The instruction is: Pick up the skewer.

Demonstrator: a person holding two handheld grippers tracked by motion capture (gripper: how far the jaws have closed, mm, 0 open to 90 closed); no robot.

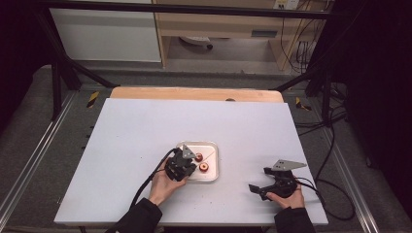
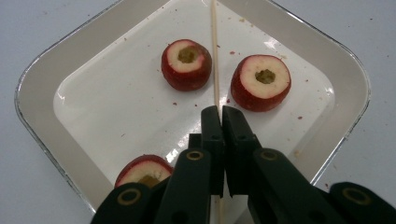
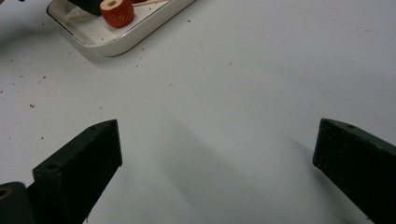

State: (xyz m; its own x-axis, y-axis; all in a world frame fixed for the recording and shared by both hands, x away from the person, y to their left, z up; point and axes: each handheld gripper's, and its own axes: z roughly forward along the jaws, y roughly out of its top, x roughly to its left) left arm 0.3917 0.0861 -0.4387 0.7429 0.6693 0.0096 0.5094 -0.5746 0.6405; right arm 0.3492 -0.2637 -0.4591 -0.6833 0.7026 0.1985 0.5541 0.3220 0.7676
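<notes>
1. I am working at the table [image 1: 145, 126], with my forearms coming in over its near edge.

2. The tray [image 1: 212, 171] is sitting near the middle of the table, toward the near edge. It is holding cored red fruits and a thin wooden skewer.

3. My left gripper [image 2: 218, 116] is hanging over the tray's near left part, just beside the fruits. Its jaws are pressed together on the skewer [image 2: 215, 51], which is running between the pads and out both ways.

4. My right gripper [image 3: 217, 149] is resting on bare table toward the near right corner, well apart from the tray. Its jaws are standing wide, with nothing between them.

5. Three fruits are showing in the left gripper view: one left of the skewer [image 2: 186, 64], one right of it [image 2: 261, 82], and one [image 2: 142, 171] at the tray's near side, partly hidden by my left jaw.

6. The skewer's long axis is lying straight ahead along my left gripper's line. It is passing between the two far fruits, close beside the left one.

7. I judge that the next move turns on this: the skewer is pointing between the fruits, not at either core. My left hand is far nearer, so it would need to swing the tip sideways toward a hole.
</notes>
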